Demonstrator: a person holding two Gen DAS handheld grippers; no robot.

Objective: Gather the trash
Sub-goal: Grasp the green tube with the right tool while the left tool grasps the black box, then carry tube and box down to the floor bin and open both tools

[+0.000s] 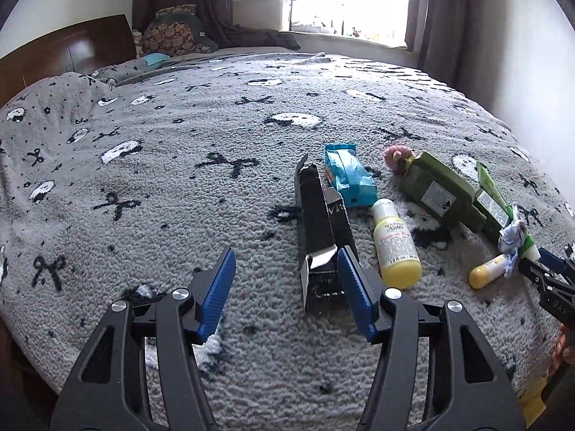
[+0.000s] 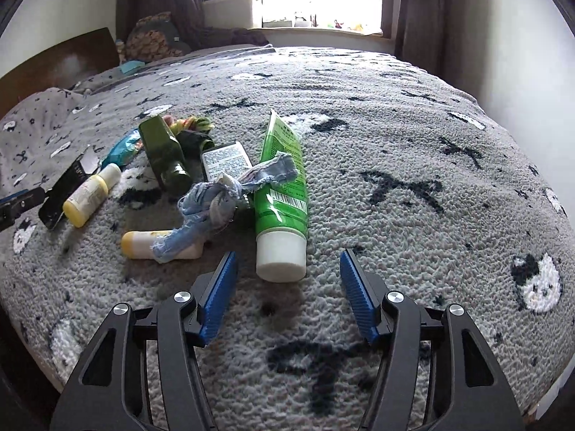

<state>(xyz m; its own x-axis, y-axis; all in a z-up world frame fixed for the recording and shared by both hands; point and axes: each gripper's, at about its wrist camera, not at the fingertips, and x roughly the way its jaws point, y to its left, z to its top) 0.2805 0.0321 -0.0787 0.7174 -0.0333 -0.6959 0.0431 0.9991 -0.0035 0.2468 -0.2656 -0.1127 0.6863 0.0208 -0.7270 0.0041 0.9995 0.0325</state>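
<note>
Trash heaped on the bed (image 1: 179, 186): black box (image 1: 316, 215), blue wrapper (image 1: 346, 179), yellow bottle (image 1: 393, 244), dark green bottle (image 1: 438, 190), green tube (image 2: 282, 179), blue rag (image 2: 215, 201), small yellow tube (image 2: 143, 244). Left gripper (image 1: 285, 291) open, right pad beside the box's near end, nothing gripped. Right gripper (image 2: 287, 294) open too, just short of the tube's white cap (image 2: 281, 258).

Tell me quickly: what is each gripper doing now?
Left gripper: open, holding nothing; black box beside one of its fingers.
Right gripper: open, holding nothing.
</note>
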